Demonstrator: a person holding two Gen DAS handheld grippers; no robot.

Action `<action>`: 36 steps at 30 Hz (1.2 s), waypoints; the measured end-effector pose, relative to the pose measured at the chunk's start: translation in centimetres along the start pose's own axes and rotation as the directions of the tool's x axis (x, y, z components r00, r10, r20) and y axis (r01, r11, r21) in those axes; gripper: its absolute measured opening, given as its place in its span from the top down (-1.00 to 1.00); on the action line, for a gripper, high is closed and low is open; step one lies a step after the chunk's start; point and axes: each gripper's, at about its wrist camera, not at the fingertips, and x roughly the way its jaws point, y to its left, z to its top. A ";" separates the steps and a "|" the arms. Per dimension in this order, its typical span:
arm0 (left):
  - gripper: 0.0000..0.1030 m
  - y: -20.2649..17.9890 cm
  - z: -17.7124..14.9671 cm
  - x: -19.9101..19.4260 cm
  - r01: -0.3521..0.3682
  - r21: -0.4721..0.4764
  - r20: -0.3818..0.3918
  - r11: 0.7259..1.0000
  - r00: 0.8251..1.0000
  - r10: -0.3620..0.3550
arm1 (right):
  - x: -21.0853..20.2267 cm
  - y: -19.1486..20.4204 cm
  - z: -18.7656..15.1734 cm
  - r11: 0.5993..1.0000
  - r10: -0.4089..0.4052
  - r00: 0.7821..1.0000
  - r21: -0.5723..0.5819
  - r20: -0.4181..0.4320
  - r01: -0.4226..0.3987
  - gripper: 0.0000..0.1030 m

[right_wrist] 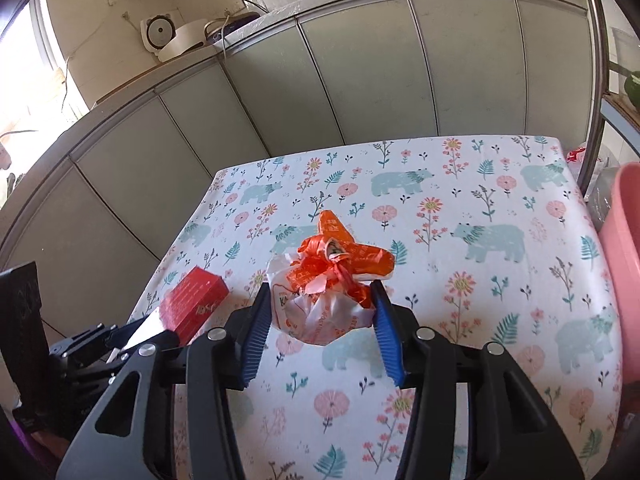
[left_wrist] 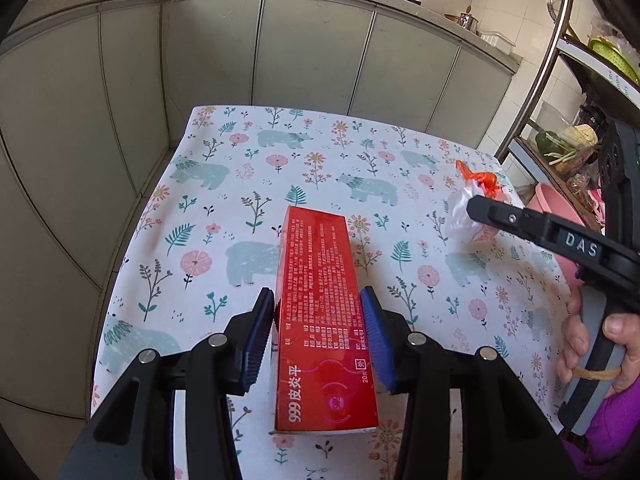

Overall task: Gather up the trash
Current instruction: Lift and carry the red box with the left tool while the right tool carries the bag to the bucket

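Both pickups in hand, nothing dropped off yet. Left claw (left_wrist: 318,334) is clamped on the red carton (left_wrist: 320,312), pads on its long sides, far end angled down toward the worktop (left_wrist: 224,184) — can't tell if it's fully clear. Right claw (right_wrist: 320,328) grips the knotted orange-and-white bag (right_wrist: 326,288), which looks lifted just off the cloth. No other trash visible on the floral cover, so what's left, by my read, is carrying both to a bin. None clearly in view — the pink tub (right_wrist: 624,264) just off the right edge might serve.

Room: worktop surface otherwise bare, cabinets (left_wrist: 280,52) stand beyond the far edge, metal rack post (right_wrist: 598,80) near the right corner. The two claws sit near each other; watch that.
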 end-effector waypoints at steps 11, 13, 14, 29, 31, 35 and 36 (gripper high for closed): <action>0.16 -4.9 0.5 -1.7 0.003 0.096 0.044 0.995 0.999 -0.007 | -4.5 -2.0 -3.0 0.999 -0.032 0.999 0.021 0.020 0.031 0.04; 0.16 -5.7 0.6 -1.8 0.008 0.106 0.046 0.994 0.999 -0.013 | -5.2 -2.4 -3.4 0.999 -0.038 0.999 0.025 0.026 0.038 0.04; 0.16 -6.2 0.6 -1.8 0.010 0.114 0.049 0.993 0.999 -0.015 | -5.6 -2.6 -3.6 0.999 -0.043 0.999 0.026 0.029 0.042 0.04; 0.17 -12.4 1.0 -2.7 0.035 0.223 0.087 0.974 0.995 -0.056 | -9.6 -5.2 -5.4 0.994 -0.085 0.993 0.080 0.078 0.079 0.04; 0.17 -13.0 1.0 -2.8 0.039 0.233 0.090 0.972 0.994 -0.061 | -9.8 -5.5 -5.5 0.993 -0.088 0.993 0.085 0.083 0.081 0.04; 0.17 -13.9 1.0 -2.8 0.044 0.252 0.095 0.967 0.993 -0.070 | -10.1 -5.7 -5.7 0.992 -0.092 0.992 0.095 0.087 0.084 0.04; 0.17 -14.1 1.0 -2.8 0.046 0.256 0.095 0.966 0.993 -0.072 | -10.2 -5.9 -5.8 0.992 -0.093 0.992 0.098 0.086 0.085 0.04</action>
